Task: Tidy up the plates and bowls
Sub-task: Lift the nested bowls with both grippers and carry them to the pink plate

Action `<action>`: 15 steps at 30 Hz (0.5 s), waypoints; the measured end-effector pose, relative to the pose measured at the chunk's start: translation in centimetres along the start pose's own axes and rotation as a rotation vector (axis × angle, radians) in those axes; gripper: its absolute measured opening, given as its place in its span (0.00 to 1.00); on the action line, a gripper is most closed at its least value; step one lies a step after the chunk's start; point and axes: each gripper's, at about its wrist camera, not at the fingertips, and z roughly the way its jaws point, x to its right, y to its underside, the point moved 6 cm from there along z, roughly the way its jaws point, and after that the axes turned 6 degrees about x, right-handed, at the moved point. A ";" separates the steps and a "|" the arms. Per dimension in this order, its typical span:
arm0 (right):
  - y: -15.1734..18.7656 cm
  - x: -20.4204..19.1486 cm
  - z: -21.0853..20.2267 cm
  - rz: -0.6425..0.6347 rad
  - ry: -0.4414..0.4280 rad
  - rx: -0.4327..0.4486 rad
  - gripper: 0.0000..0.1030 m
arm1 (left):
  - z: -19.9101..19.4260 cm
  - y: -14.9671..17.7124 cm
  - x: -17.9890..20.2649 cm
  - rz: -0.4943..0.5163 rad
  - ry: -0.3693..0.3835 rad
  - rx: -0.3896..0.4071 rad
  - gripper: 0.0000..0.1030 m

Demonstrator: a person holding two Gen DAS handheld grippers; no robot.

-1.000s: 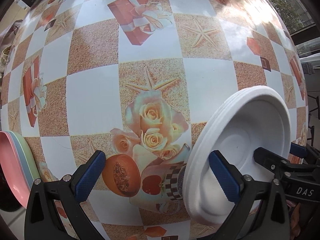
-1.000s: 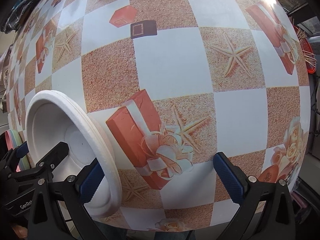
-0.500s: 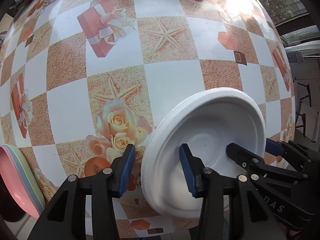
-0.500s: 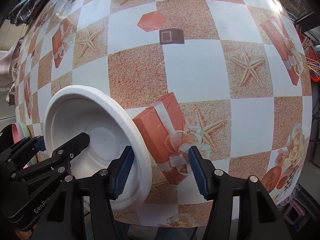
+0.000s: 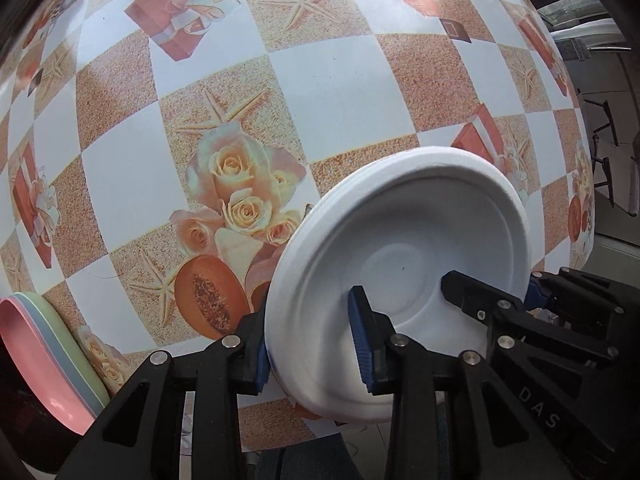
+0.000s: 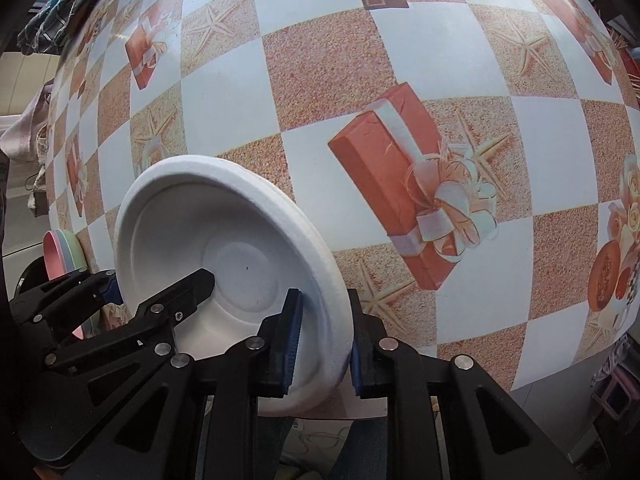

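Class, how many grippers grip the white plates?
2: left gripper on the plates' left rim, right gripper on the right rim; both jaws have just been closing on it.

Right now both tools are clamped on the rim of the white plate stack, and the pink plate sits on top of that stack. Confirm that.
Not quite. Both the left tool and the right tool are clamped on the rim of the white plate stack, but the pink plate is not on top of it: the left wrist view shows it apart, at the table's edge.

The desk carries a checked cloth with printed roses and starfish. Some crumpled clothes lie at its far left.
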 end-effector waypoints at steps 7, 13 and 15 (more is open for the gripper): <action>4.2 -1.1 0.0 0.128 -0.051 -0.009 0.22 | -1.4 1.9 0.1 0.144 -0.046 -0.021 0.36; 5.7 -1.8 -2.1 0.208 -0.108 0.014 0.22 | -4.2 2.9 0.8 0.259 -0.078 0.009 0.36; 5.8 -1.7 -3.3 0.233 -0.125 0.042 0.22 | -5.5 2.7 1.5 0.280 -0.074 0.034 0.36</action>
